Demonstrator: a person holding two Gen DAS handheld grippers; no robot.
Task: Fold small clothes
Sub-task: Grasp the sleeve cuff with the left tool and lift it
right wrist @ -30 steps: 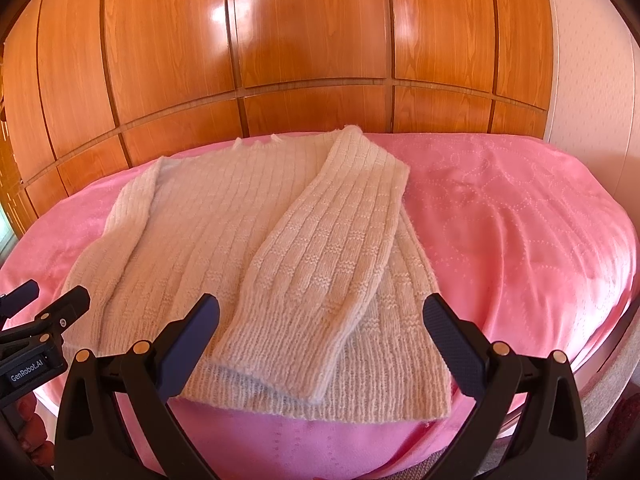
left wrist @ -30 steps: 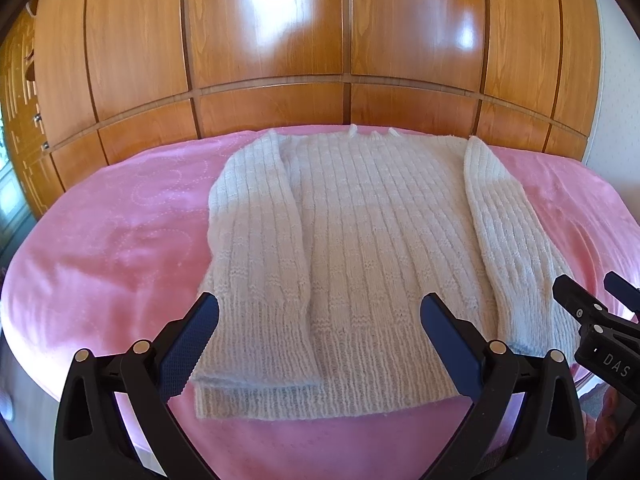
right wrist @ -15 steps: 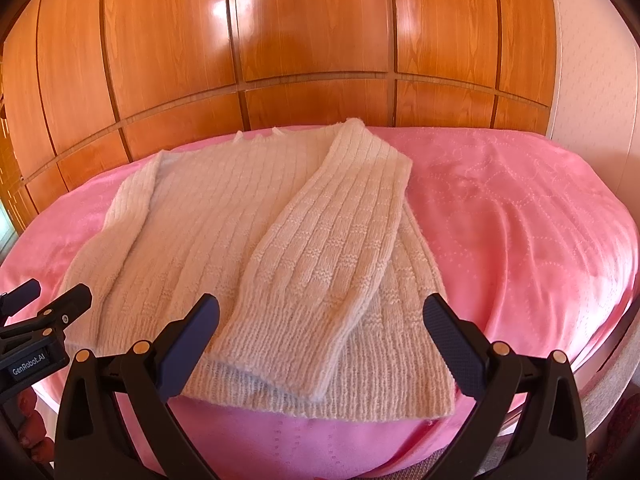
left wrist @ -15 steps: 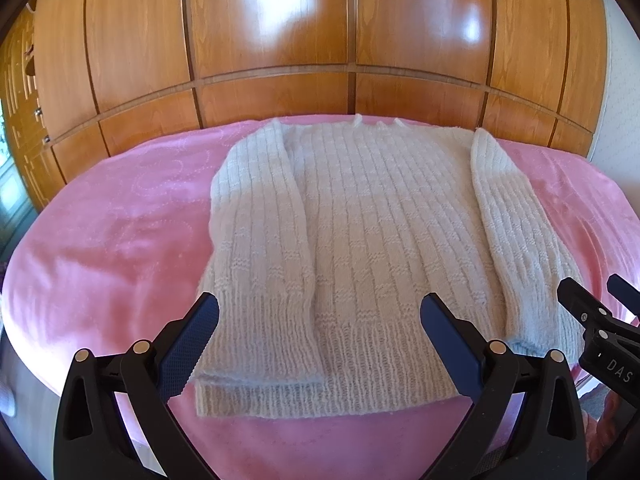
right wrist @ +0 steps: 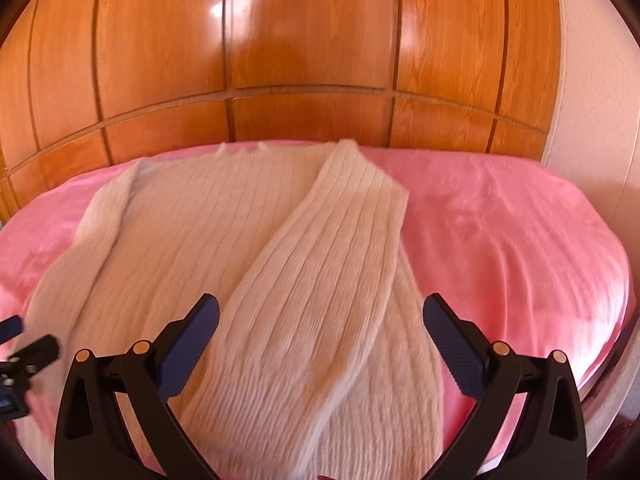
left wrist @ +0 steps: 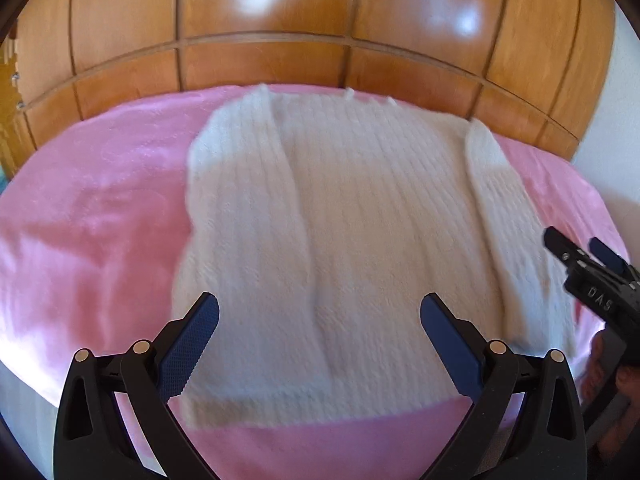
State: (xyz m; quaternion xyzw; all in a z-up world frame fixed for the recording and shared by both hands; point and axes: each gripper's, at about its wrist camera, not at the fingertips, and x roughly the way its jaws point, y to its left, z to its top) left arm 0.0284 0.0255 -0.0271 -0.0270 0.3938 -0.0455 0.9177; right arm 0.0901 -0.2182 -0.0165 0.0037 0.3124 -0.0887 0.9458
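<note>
One cream ribbed knit sweater (left wrist: 380, 240) lies flat on one pink bedspread (left wrist: 92, 216), both sleeves folded lengthwise over the body, hem nearest the cameras. Two grippers: left gripper (left wrist: 320, 320) and right gripper (right wrist: 320, 320) hover over the hem, jaws spread wide, holding nothing. Glossy wooden panels (right wrist: 280, 60) behind; both views slightly blurred.

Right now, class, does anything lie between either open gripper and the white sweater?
Nothing visible does. The left gripper and right gripper both hang open above the sweater on the pink bedspread.
</note>
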